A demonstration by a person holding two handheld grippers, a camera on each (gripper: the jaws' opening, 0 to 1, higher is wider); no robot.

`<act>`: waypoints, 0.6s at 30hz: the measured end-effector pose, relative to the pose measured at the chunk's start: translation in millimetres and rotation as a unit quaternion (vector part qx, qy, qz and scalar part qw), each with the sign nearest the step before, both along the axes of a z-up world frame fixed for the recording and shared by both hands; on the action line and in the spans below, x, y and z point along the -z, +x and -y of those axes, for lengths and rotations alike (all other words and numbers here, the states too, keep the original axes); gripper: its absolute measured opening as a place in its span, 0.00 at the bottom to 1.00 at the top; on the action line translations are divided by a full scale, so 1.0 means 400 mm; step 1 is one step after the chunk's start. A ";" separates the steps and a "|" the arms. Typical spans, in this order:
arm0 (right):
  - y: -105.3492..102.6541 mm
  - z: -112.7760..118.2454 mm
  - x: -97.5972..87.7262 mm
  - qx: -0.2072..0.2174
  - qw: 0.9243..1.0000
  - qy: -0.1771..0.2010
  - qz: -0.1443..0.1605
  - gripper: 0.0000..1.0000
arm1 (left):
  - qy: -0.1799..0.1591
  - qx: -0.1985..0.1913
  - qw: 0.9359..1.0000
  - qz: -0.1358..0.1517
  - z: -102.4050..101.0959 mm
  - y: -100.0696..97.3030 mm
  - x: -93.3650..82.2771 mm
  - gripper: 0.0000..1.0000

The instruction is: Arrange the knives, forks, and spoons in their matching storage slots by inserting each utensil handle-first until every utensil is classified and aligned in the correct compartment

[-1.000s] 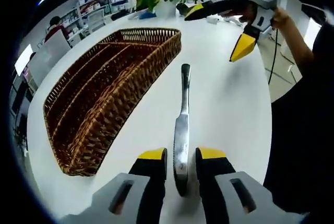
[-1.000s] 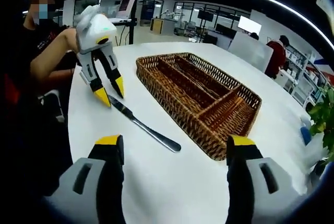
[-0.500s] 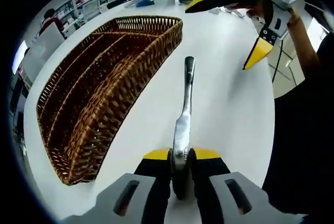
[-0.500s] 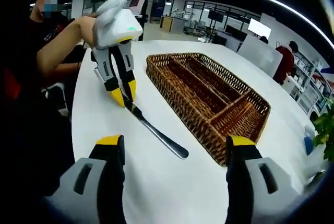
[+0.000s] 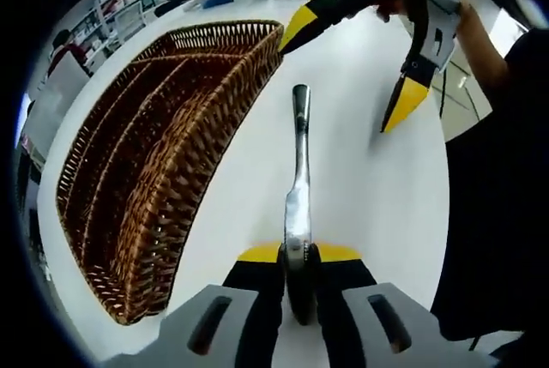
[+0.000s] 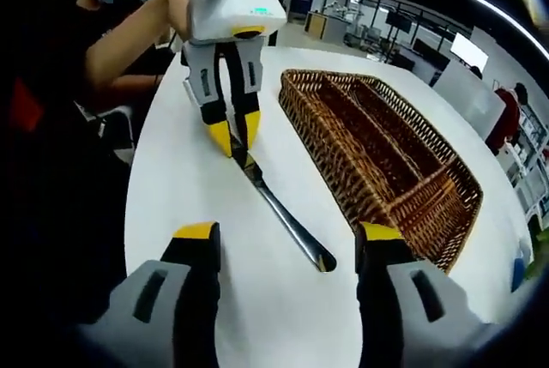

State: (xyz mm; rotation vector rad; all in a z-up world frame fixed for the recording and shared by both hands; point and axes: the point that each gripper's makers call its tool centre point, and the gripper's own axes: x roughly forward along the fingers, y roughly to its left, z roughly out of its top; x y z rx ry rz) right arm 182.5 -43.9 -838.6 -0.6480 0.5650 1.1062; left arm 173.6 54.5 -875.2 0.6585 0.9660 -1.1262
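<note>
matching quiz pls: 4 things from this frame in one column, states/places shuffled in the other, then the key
1. knife
2. basket
3. left gripper
4. right gripper

a. jaws wide open, nothing between them
b. empty, on the white table
c. shut on the blade end
d. handle pointing away from the left gripper, held by the blade

Pairs: 1-d, 2-b, 3-c, 4-a

White round bench (image 5: 360, 188). Bearing a brown wicker tray (image 5: 146, 162) with long compartments; beside it a silver knife (image 6: 283, 218), handle pointing away from the tray's near end.
</note>
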 end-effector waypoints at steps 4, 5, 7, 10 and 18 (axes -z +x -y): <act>-0.012 -0.020 0.016 -0.041 0.999 0.000 -0.010 0.54 | 0.005 0.017 1.000 -0.005 0.001 -0.011 -0.001 0.11; -0.016 -0.026 0.020 -0.053 0.999 0.003 -0.014 0.52 | 0.006 0.019 1.000 -0.005 0.002 -0.014 -0.002 0.11; -0.016 -0.030 0.026 -0.067 0.998 0.002 -0.014 0.50 | 0.010 0.021 1.000 -0.001 -0.002 -0.012 -0.001 0.11; -0.019 -0.044 0.038 -0.111 0.994 -0.004 -0.009 0.44 | 0.012 0.027 1.000 0.002 -0.004 -0.015 -0.003 0.11; -0.008 -0.075 0.059 -0.153 0.988 -0.006 -0.015 0.30 | 0.019 0.043 0.999 0.008 -0.008 -0.018 -0.017 0.11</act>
